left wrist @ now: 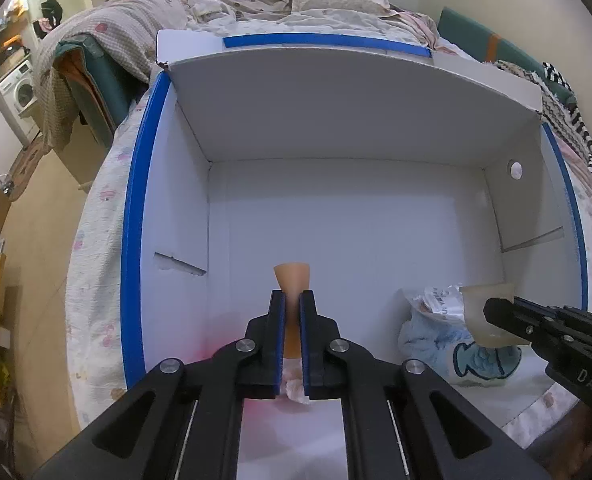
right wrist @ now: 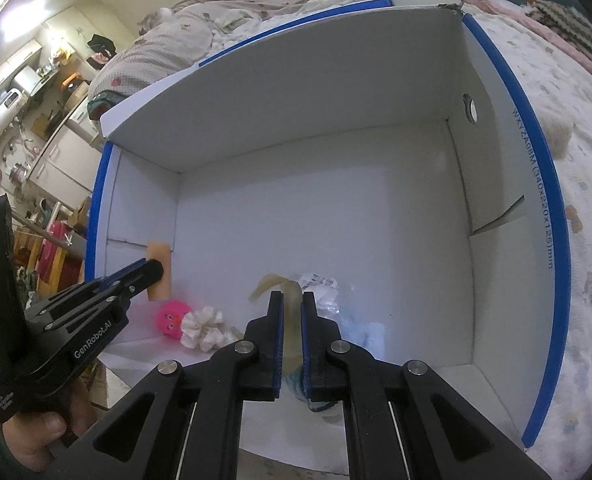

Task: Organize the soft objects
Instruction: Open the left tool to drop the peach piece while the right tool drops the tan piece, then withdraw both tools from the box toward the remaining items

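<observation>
White cardboard walls with blue-taped rims make up the box [left wrist: 348, 216] lying open on the bed [left wrist: 95, 280], and both grippers reach down into its near end. The left gripper [left wrist: 291, 300] has its fingers closed on a soft orange strip [left wrist: 291, 276], which pokes up past the tips; in the right wrist view that strip hangs over the near-left corner of the box floor. Just below it lie a pink plush ball [right wrist: 170, 317] with eyes and a white fluffy toy [right wrist: 203, 326], touching each other. The right gripper [right wrist: 291, 300] has its fingers closed on a pale translucent strip [right wrist: 273, 284] that curls over at its far end. Beneath it, in the near-right part of the box, sits a light blue plush with a fish print [left wrist: 468, 354] and a crinkled clear bag with a printed label [left wrist: 436, 300].

The step in hand looks like setting both strips down inside the box. To do it well, lower each strip until its free end rests on the floor or on the soft things already there, then open the fingers fully and wait for the strip to drop clear, since soft rubbery material may cling to the blue pads. Keep the orange one with the left group and the pale one with the right group, so the middle and far floor stay free. Lift straight up afterwards to avoid dragging the plush toys.
</observation>
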Action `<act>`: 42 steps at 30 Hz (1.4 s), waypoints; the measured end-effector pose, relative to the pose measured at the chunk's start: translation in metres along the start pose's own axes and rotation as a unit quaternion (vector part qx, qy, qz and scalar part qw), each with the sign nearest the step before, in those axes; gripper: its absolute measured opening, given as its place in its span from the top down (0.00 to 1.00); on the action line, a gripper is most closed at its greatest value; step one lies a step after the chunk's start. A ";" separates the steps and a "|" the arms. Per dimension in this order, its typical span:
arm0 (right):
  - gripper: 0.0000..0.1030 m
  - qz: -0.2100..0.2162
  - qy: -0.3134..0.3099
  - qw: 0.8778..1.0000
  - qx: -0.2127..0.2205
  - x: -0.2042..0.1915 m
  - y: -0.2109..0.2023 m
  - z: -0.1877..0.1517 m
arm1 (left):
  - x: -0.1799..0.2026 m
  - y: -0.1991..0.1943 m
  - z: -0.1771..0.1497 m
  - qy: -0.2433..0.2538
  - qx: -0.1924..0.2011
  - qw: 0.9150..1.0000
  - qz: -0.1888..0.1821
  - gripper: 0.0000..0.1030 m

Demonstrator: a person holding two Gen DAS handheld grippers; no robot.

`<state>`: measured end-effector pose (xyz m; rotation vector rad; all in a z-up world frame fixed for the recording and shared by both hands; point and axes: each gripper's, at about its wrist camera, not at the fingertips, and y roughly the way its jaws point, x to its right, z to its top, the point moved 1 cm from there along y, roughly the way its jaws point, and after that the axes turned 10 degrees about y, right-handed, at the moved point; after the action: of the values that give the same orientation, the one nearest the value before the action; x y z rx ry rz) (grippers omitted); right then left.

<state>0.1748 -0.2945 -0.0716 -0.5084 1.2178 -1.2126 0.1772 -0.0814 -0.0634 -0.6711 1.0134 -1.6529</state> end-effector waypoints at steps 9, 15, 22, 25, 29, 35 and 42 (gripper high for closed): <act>0.86 0.024 -0.009 1.000 0.011 -0.008 -0.004 0.001 | 0.007 0.000 0.000 0.007 -0.003 1.000 -0.010 0.82; 0.21 0.042 -0.003 0.999 0.017 -0.010 -0.007 0.003 | 0.007 -0.009 0.000 0.010 0.014 1.000 0.026 0.33; 0.00 0.030 0.008 0.999 0.043 -0.010 -0.013 0.007 | 0.007 -0.010 0.002 0.015 0.014 0.999 0.031 0.33; 0.00 0.029 0.005 0.999 0.043 -0.009 -0.013 0.007 | 0.008 -0.010 0.002 0.019 0.015 0.999 0.033 0.33; 0.00 0.027 0.002 0.999 0.047 -0.009 -0.015 0.005 | 0.008 -0.013 0.002 0.021 0.021 0.999 0.045 0.33; 0.00 0.027 0.003 0.998 0.049 -0.006 -0.016 0.006 | 0.004 -0.017 -0.003 0.009 0.020 0.999 0.034 0.33; 0.00 0.029 0.002 0.998 0.059 -0.008 -0.023 0.000 | 0.000 -0.029 -0.007 0.006 0.029 0.999 0.036 0.33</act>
<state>0.1658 -0.2955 -0.0494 -0.3801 1.1500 -1.2277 0.1575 -0.0767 -0.0418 -0.5798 0.9848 -1.6185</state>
